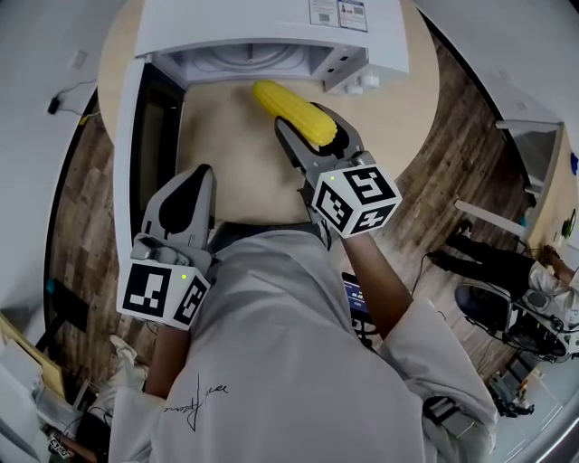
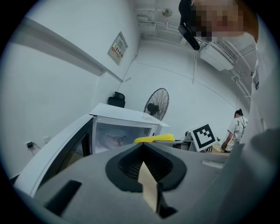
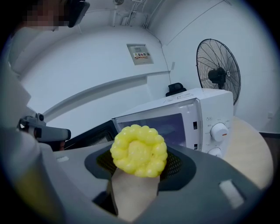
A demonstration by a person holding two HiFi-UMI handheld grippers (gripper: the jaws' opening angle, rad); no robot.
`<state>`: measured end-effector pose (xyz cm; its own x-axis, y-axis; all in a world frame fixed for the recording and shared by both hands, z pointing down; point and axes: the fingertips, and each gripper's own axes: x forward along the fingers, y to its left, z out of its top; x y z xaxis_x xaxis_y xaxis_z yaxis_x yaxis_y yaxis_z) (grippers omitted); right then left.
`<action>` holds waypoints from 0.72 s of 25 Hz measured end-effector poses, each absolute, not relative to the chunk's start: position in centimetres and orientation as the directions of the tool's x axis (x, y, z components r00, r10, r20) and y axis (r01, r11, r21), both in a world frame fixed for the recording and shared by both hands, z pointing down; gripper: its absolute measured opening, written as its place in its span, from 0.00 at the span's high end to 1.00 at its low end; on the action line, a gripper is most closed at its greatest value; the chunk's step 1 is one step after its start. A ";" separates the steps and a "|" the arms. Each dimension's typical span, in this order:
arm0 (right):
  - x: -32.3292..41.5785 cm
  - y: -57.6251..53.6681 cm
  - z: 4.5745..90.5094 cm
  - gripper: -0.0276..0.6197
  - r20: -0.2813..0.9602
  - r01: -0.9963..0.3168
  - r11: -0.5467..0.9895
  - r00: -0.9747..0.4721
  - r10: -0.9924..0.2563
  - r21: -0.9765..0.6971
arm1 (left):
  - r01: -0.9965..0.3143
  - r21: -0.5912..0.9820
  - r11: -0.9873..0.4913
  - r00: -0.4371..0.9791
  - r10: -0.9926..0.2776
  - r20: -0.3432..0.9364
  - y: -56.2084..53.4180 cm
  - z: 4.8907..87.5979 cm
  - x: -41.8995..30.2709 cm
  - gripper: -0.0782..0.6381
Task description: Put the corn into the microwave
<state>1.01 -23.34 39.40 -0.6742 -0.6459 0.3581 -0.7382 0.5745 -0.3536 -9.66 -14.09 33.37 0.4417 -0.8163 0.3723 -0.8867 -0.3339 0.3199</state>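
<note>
A round wooden tabletop [image 1: 226, 172] stands on plank flooring, with a fan [image 3: 217, 74] by the white wall. The white microwave [image 1: 271, 27] sits at the far edge, its door [image 1: 127, 136] swung wide to the left and the cavity unobstructed. The right gripper [image 1: 306, 124] clamps the corn [image 1: 294, 113] near its rear end. The cob's long axis runs from the jaws toward the cavity, its tip just before the opening. The left gripper [image 1: 201, 174], near the door, has its jaws drawn together on nothing.
</note>
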 end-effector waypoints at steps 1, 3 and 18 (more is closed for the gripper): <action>0.9 -23.5 39.6 0.56 0.361 -0.737 0.575 -0.675 -0.643 -0.354 | -0.888 0.319 -0.331 0.440 -0.816 0.374 -14.1 33.4 -9.8 0.90; 0.7 -23.7 40.0 0.56 0.366 -0.737 0.576 -0.676 -0.640 -0.354 | -0.890 0.318 -0.327 0.435 -0.817 0.377 -14.0 33.5 -10.1 0.90; 0.2 -26.6 42.8 0.56 0.393 -0.761 0.554 -0.649 -0.651 -0.339 | -0.898 0.314 -0.309 0.420 -0.815 0.400 -14.0 34.2 -11.2 0.90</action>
